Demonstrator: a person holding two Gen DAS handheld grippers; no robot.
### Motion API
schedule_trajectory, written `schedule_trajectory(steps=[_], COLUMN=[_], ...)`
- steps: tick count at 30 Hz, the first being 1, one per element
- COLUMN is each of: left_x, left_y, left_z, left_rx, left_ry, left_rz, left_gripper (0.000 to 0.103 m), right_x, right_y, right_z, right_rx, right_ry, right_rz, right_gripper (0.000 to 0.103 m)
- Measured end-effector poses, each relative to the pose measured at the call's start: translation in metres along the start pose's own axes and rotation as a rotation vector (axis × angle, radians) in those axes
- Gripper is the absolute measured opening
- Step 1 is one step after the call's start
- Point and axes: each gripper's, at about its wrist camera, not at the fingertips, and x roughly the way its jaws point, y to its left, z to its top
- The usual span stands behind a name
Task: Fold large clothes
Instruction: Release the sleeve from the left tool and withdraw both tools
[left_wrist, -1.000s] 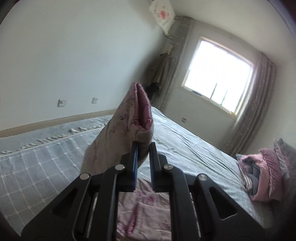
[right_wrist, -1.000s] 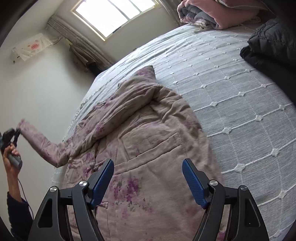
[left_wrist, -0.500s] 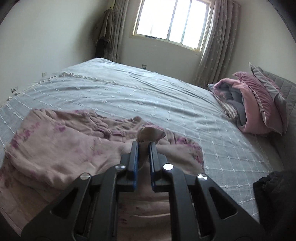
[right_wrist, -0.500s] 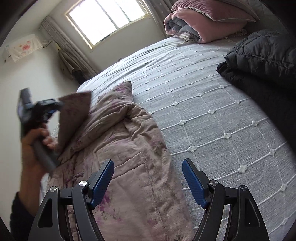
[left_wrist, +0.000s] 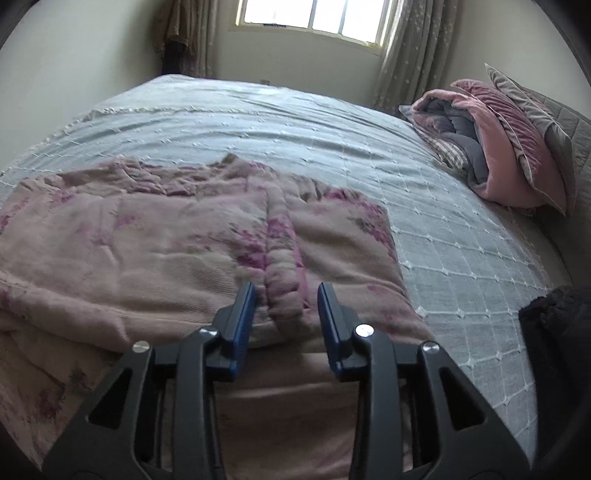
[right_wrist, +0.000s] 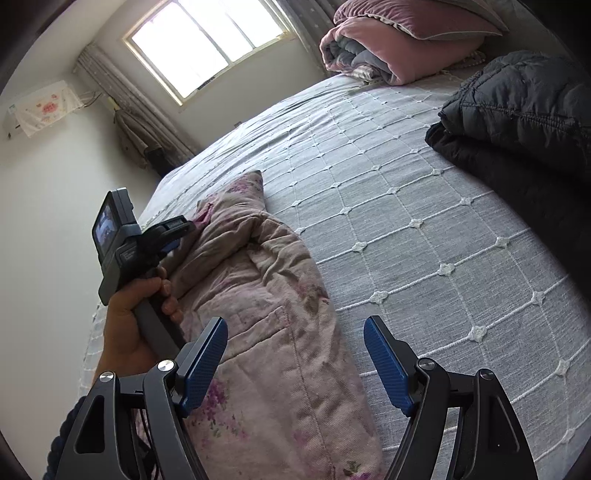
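A pink padded jacket with purple flowers (left_wrist: 155, 236) lies flat on the grey bed (left_wrist: 295, 122). One sleeve (left_wrist: 282, 258) is folded across its body. My left gripper (left_wrist: 286, 306) is open just above the jacket, with the sleeve cuff lying loose between its jaws. In the right wrist view the jacket (right_wrist: 266, 314) lies on the left of the bed and the left gripper (right_wrist: 170, 232) hovers over it in a hand. My right gripper (right_wrist: 295, 354) is open and empty above the jacket's right edge.
A folded black puffer jacket (right_wrist: 524, 122) lies on the bed at the right, also seen in the left wrist view (left_wrist: 557, 347). Rolled pink and grey bedding with pillows (left_wrist: 495, 136) sits at the head. The window (right_wrist: 207, 48) and curtains are behind the bed.
My left gripper carried the sleeve across the jacket, lowered it onto the body and opened, letting the cuff go. My right gripper stayed open and shifted a little.
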Motion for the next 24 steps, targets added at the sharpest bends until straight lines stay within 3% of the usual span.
schedule_trajectory(steps=[7,11,16,20,24], left_x=[-0.025,-0.058,-0.106,-0.151,-0.186], left_y=[-0.009,-0.009,-0.003,0.016,0.045], left_z=[-0.009,-0.016,-0.029,-0.049,-0.073], left_rx=[0.04,0.082,0.145,0.166,0.141], left_ry=[-0.009,-0.028,-0.054,-0.087,-0.066], left_rz=[0.011,0.033,0.1,0.158,0.176], left_gripper=[0.045,0.057,0.061,0.075,0.076], right_x=[0.0,0.002,0.008,0.012,0.013], right_y=[-0.002,-0.004,-0.003,0.002,0.01], right_z=[0.0,-0.001,-0.002,-0.004,-0.008], right_rx=[-0.025,-0.019,-0.025,-0.055,-0.092], right_ry=[-0.009,-0.005,0.004,0.012,0.016], right_rz=[-0.047,-0.056,-0.072,-0.099,-0.103], right_gripper=[0.077,0.077,0.077,0.077,0.077])
